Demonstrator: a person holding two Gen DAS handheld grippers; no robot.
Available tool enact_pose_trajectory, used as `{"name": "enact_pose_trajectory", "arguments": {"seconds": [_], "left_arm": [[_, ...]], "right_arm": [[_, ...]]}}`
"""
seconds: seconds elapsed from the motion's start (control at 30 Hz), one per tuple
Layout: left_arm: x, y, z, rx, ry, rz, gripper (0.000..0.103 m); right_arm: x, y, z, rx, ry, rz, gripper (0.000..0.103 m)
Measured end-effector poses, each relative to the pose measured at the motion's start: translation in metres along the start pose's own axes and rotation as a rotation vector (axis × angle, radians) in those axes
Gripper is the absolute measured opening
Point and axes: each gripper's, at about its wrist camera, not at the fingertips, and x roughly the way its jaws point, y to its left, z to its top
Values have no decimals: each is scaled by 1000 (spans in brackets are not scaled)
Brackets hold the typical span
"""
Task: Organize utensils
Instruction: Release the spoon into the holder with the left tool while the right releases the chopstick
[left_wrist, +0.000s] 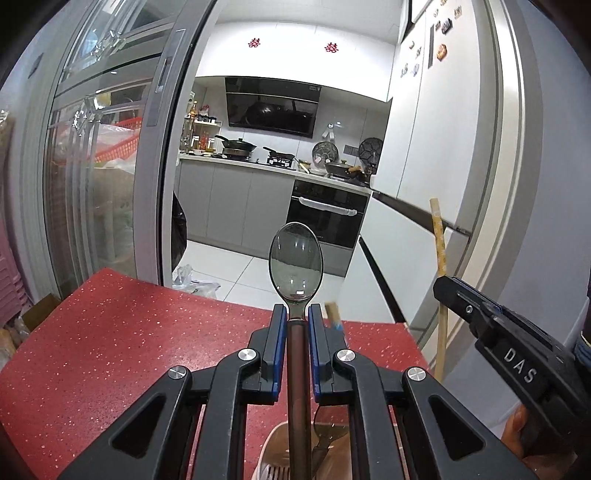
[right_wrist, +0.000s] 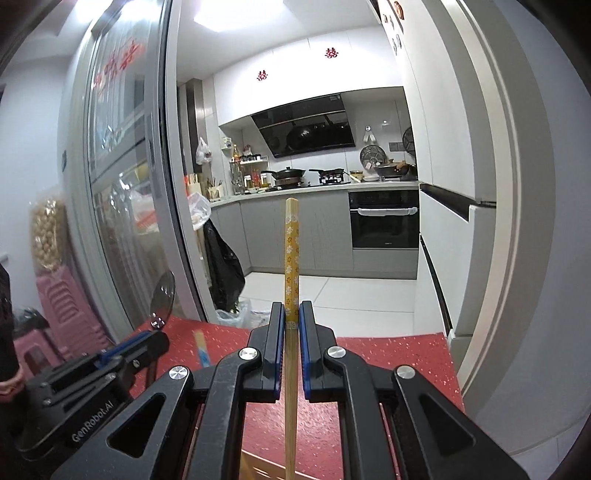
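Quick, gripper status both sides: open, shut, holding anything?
Left gripper: shut on the spoon, bowl pointing forward past the fingers.
Right gripper: shut on the chopstick, patterned end sticking out ahead.

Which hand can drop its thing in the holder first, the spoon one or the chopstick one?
Probably the left. The left gripper holds the spoon, and the holder sits right under its handle. The right gripper holds a chopstick off to the side.
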Motion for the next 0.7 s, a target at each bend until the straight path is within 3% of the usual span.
{"name": "enact_pose_trajectory", "arguments": {"seconds": [0.37,0.7], "left_arm": [[-4,-6,-28,100,61,39,37],[0,-2,-40,124,160,73,37]], "right_arm": [[-11,-4,-45,-44,92,3,8],[-15,-7,-52,-26,160,25,9]]}}
